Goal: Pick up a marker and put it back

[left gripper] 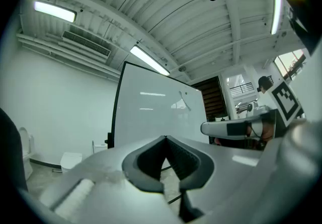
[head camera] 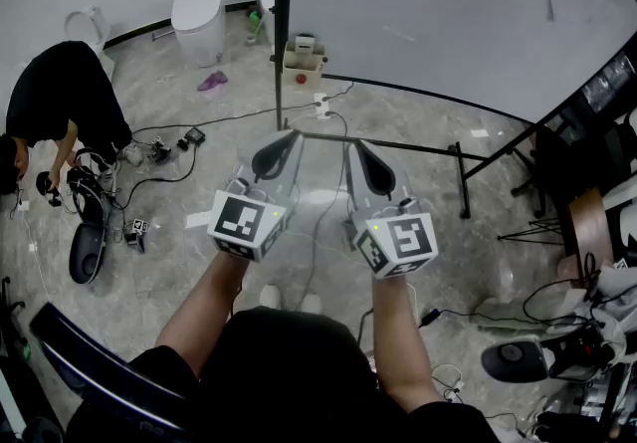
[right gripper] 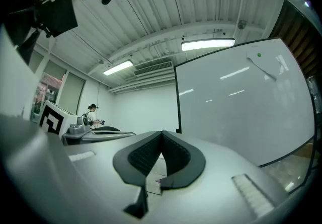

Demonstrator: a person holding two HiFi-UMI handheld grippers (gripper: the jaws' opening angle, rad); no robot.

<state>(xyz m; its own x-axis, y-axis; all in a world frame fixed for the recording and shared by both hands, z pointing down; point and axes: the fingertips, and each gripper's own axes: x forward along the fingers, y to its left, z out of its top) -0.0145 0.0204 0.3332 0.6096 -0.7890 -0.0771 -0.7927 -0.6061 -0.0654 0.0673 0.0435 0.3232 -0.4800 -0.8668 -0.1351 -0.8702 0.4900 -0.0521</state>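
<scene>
Head view: the room is an open floor [head camera: 179,142] strewn with cables, with a whiteboard [head camera: 428,3] on a stand ahead. You hold the left gripper [head camera: 287,140] and right gripper [head camera: 355,146] side by side, short of the board, as in an approach. No marker is discernible; the small box [head camera: 304,61] on the stand's post is its likely holder. Left gripper view: the pads [left gripper: 151,160] meet at their tips with nothing between them. Right gripper view: the pads [right gripper: 142,155] are likewise closed on nothing. The stand's floor bar [head camera: 398,144] crosses your path; a crouching person [head camera: 55,103] stays well to the left.
</scene>
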